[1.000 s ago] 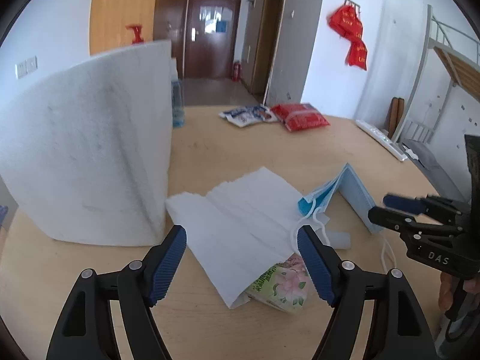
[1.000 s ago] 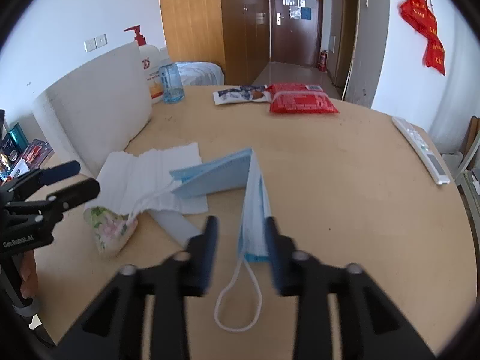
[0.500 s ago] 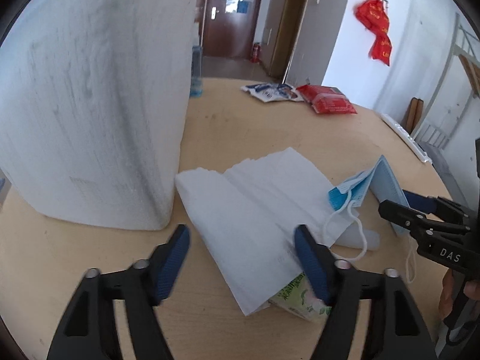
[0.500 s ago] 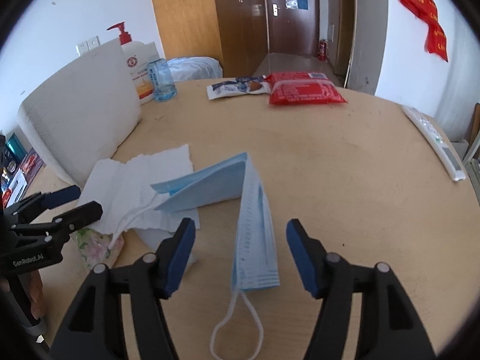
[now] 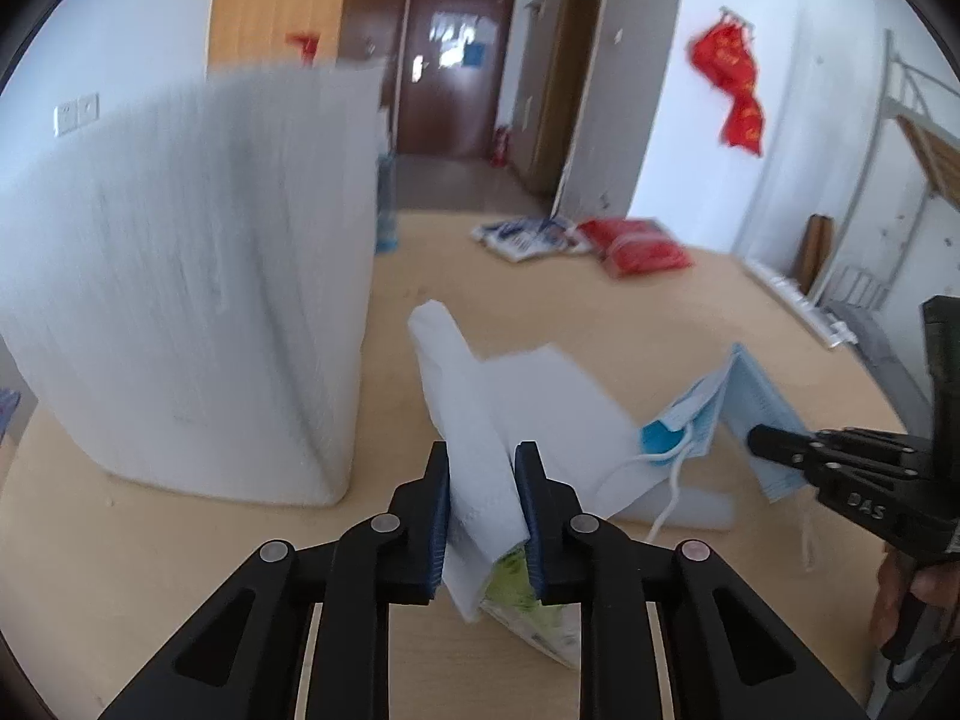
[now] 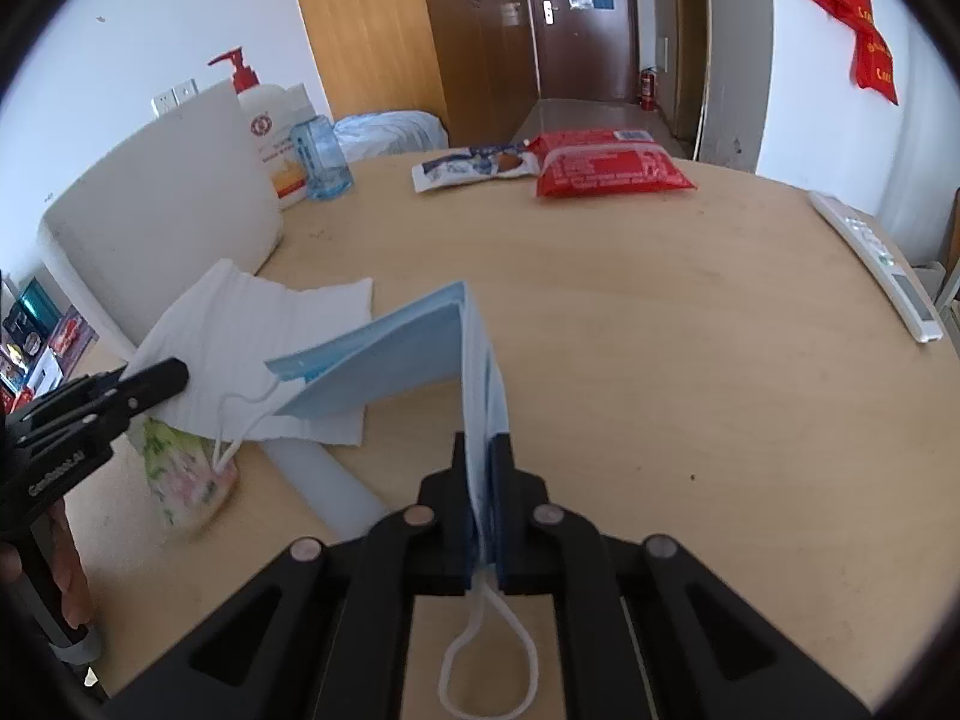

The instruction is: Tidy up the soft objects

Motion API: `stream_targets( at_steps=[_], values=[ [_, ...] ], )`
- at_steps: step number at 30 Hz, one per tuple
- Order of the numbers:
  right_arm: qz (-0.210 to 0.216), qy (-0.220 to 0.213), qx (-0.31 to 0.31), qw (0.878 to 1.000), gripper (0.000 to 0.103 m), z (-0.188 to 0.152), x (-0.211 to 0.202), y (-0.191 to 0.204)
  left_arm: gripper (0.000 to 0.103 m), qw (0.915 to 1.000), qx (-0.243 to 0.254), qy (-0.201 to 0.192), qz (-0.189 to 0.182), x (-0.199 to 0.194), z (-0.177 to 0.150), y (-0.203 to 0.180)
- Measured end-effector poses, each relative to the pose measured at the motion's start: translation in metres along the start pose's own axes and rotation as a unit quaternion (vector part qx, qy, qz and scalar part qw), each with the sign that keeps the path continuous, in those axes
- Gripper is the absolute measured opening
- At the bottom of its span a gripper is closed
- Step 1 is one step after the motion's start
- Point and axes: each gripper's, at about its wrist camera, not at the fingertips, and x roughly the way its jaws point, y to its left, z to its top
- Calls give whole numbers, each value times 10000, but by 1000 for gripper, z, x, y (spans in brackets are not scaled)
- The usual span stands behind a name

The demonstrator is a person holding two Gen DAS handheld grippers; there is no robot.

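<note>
Pale wood makes up the round table point(image 6: 690, 348), whose middle and right stretch lie bare up to a remote control point(image 6: 882, 264) near the right edge. The right gripper point(image 6: 480, 516) has just been closing and its jaws now pinch the near end of the blue face mask point(image 6: 420, 354), which stands folded like a tent with one ear loop point(image 6: 486, 660) hanging below the fingers. The left gripper point(image 5: 483, 516) has also just been closing and its blue pads press on the bunched white tissue sheet point(image 5: 480, 420), whose far corner stands up off the table; a floral tissue pack point(image 5: 528, 606) lies under it, touching the sheet. Just left of the tissue a tall white foam block point(image 5: 192, 300) stands, leaving only a narrow gap there. At the far edge lie a red packet point(image 6: 606, 171) and a white-and-blue packet point(image 6: 474, 165), well apart from the mask. Only the right wrist view shows a pump bottle point(image 6: 270, 138) and a small blue bottle point(image 6: 321, 162) behind the foam, and the remote in full; only the left wrist view shows a metal bed frame point(image 5: 900, 138) to the right of the table.
</note>
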Motion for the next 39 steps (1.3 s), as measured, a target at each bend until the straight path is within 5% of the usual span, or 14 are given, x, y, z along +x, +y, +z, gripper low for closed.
stream_targets(
  at_steps=[12,22,24,26,29,39],
  values=[
    [9,-629,325,9975,6,-3,-54,-6,16,9974,104,-708,-70,-49,16,-5],
    [-62,-912,517,9945,6,-16,-88,-11,11,9991,249,-337,-38,-35,7,-12],
    [-51,-886,502,9948,6,-20,-86,-9,19,9992,302,-256,8,-28,2,-15],
    [-24,-854,511,9950,6,-22,-84,-9,47,9995,277,-134,43,-19,-1,-16],
    [66,-780,527,9955,6,-24,-76,-8,73,9996,165,-224,22,-17,-1,-15],
    [227,-704,478,9961,6,-20,-60,-7,75,9991,-130,222,325,18,6,-8]
  ],
)
